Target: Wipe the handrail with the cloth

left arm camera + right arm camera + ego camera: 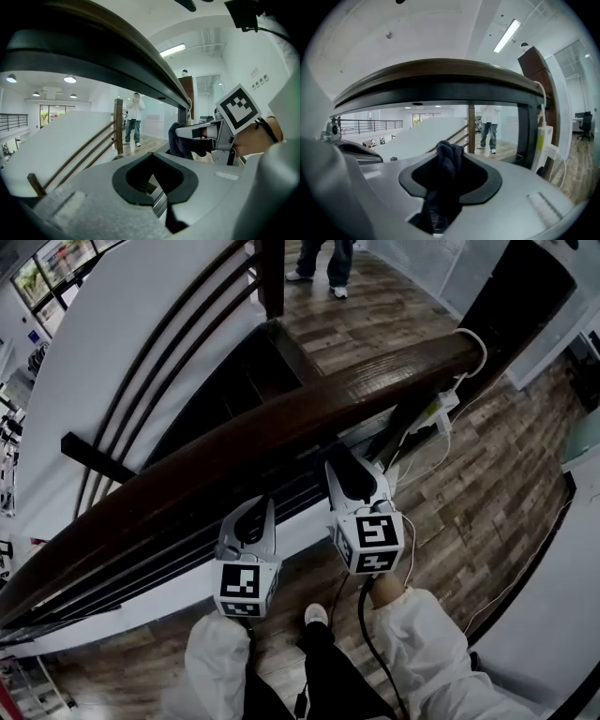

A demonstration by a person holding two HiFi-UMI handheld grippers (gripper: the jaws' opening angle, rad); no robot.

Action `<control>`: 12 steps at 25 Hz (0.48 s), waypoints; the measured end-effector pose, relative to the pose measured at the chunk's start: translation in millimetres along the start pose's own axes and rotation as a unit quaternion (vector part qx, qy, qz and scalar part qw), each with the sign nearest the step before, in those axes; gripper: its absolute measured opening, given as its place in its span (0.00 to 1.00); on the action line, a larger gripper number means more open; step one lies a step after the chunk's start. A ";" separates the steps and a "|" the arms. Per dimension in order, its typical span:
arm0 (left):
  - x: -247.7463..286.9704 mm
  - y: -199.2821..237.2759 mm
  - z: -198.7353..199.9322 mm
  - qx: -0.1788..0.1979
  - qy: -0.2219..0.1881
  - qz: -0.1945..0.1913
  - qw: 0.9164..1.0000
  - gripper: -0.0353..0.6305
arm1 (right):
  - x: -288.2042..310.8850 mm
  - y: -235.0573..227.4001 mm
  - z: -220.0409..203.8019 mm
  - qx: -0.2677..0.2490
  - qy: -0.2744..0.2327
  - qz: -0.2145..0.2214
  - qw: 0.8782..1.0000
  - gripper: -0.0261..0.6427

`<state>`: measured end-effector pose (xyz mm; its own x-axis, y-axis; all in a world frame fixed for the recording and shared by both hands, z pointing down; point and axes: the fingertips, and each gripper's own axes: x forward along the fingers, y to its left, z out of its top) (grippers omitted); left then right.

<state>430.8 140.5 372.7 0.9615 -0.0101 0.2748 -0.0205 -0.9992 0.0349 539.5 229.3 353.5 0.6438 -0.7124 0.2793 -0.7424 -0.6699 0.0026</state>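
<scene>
The dark brown wooden handrail [281, 423] runs diagonally from lower left to upper right, and arches overhead in the left gripper view [117, 61] and the right gripper view [440, 75]. My right gripper [339, 463] sits just below the rail's near edge, shut on a dark cloth [449, 153] that bunches up between its jaws. The left gripper view shows that cloth [179, 139] from the side. My left gripper [268, 505] hangs lower and to the left, under the rail, its jaws together and nothing in them [152, 157].
A person [323, 259] stands on the wooden landing beyond the stair post [272, 277]. A white power block [441, 409] with cables hangs at the rail's right end. Thin dark rails [169, 343] follow the white stair wall. My own shoe [316, 615] is below.
</scene>
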 end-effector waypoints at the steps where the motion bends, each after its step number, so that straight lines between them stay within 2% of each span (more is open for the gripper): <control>1: -11.8 9.9 -4.1 -0.003 0.000 0.008 1.000 0.05 | -1.4 18.4 0.6 -0.005 -0.001 0.011 1.000 0.24; 7: -88.4 79.6 -33.8 -0.022 0.003 0.072 0.997 0.05 | -2.0 144.7 -1.1 -0.030 -0.001 0.089 0.996 0.24; 12: -167.2 145.8 -61.4 -0.031 0.002 0.137 0.990 0.05 | -0.8 260.1 -10.2 -0.047 0.001 0.160 0.986 0.23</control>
<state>250.2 -1.1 390.9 0.9162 -0.2803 0.2863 -0.2976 -0.9545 0.0179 344.0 57.8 363.8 0.3737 -0.8833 0.2829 -0.9213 -0.3889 0.0026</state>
